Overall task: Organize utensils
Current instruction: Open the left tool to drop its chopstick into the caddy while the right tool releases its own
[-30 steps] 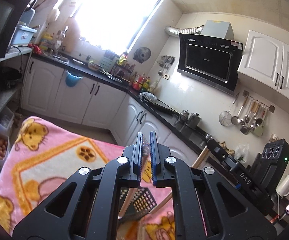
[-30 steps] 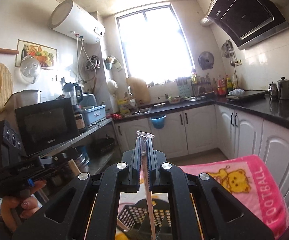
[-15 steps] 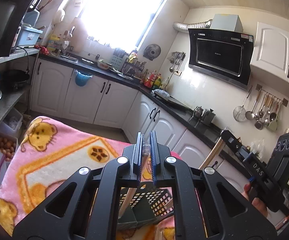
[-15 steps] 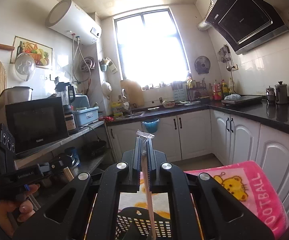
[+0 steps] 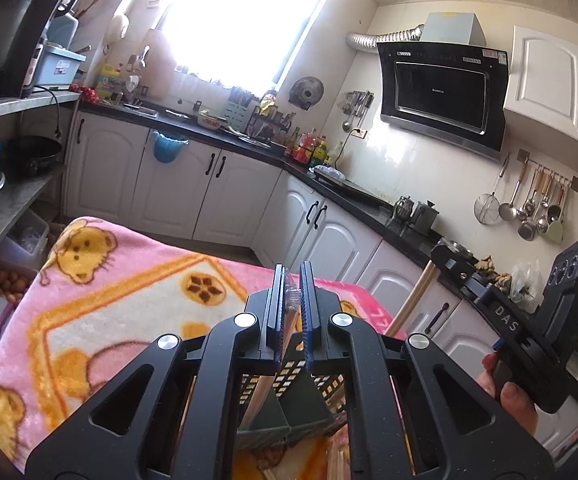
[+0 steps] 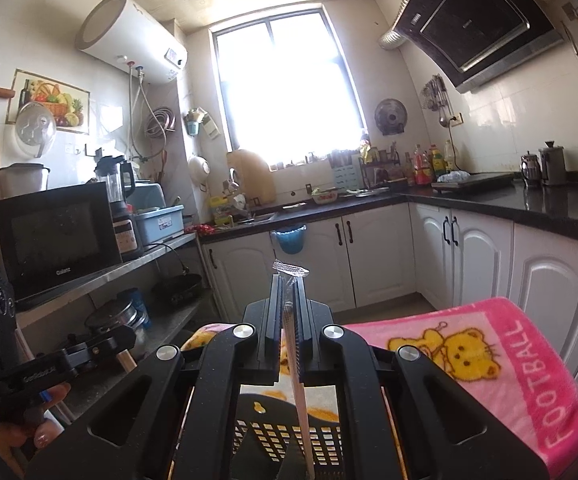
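Observation:
In the left wrist view my left gripper (image 5: 292, 276) is shut on a plastic-wrapped pair of wooden chopsticks (image 5: 263, 396) that hangs down into a dark perforated utensil basket (image 5: 321, 392). The right wrist view shows my right gripper (image 6: 289, 280) shut on another wrapped pair of chopsticks (image 6: 299, 384). Its wrapper tip sticks out above the fingers and its lower end reaches down over the same basket (image 6: 265, 436). Each gripper shows in the other's view, hand-held: the right gripper (image 5: 449, 256) at the right, the left gripper (image 6: 125, 334) at the lower left.
The basket stands on a pink cartoon blanket (image 5: 109, 300) over the table. White cabinets with a black counter (image 6: 489, 204) run along the back and right. Shelves with a microwave (image 6: 53, 236) and pots stand at the left.
Both grippers have sunk toward the basket with their chopsticks still held. More of the basket and blanket now shows under each of them.

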Action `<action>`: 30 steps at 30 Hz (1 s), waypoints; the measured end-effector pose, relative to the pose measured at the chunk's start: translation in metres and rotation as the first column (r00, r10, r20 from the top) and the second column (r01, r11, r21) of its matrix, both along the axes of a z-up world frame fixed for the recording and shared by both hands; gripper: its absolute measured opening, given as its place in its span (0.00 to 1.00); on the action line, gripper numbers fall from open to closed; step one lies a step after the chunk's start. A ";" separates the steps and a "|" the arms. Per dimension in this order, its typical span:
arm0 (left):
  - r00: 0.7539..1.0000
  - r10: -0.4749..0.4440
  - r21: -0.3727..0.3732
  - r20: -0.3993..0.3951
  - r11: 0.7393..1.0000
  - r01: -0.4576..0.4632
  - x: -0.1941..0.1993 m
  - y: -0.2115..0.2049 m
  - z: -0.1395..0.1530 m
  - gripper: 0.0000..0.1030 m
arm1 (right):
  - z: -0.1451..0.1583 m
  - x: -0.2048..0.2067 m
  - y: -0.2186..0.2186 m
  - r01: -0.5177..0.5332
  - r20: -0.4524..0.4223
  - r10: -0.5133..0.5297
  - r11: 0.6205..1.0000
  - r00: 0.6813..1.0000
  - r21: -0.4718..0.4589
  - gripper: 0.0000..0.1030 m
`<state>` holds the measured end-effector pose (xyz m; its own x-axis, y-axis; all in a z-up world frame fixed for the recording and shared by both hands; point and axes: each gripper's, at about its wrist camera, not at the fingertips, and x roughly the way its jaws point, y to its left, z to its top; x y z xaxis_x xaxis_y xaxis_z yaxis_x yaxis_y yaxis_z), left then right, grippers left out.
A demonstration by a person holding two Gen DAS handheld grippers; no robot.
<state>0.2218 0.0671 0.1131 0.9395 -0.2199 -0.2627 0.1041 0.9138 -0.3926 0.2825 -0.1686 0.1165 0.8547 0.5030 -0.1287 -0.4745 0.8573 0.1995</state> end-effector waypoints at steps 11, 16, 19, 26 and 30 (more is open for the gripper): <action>0.999 -0.006 -0.010 -0.041 1.000 0.005 -0.002 -0.003 -0.020 0.04 | -0.028 0.005 0.001 0.022 -0.074 -0.021 1.000 0.997 0.007 0.10; 0.999 -0.003 -0.014 -0.052 1.000 0.002 -0.005 -0.001 -0.025 0.04 | -0.034 0.003 -0.005 0.037 -0.110 -0.035 0.999 0.993 0.015 0.25; 0.998 0.002 -0.020 -0.062 1.000 -0.003 -0.007 0.000 -0.028 0.04 | -0.035 -0.003 -0.012 0.051 -0.128 -0.049 0.999 0.991 0.017 0.36; 0.998 0.012 -0.020 -0.067 1.000 -0.013 -0.016 0.000 -0.030 0.24 | -0.040 -0.016 -0.024 0.076 -0.174 -0.081 0.996 0.981 -0.034 0.49; 0.998 0.014 -0.023 -0.060 1.000 -0.016 -0.022 0.001 -0.029 0.36 | -0.044 -0.024 -0.029 0.077 -0.184 -0.089 0.995 0.979 -0.069 0.53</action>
<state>0.2000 0.0676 0.0840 0.9254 -0.2126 -0.3137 0.0661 0.9057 -0.4188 0.2588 -0.1975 0.0723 0.8511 0.4174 -0.3183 -0.3606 0.9056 0.2233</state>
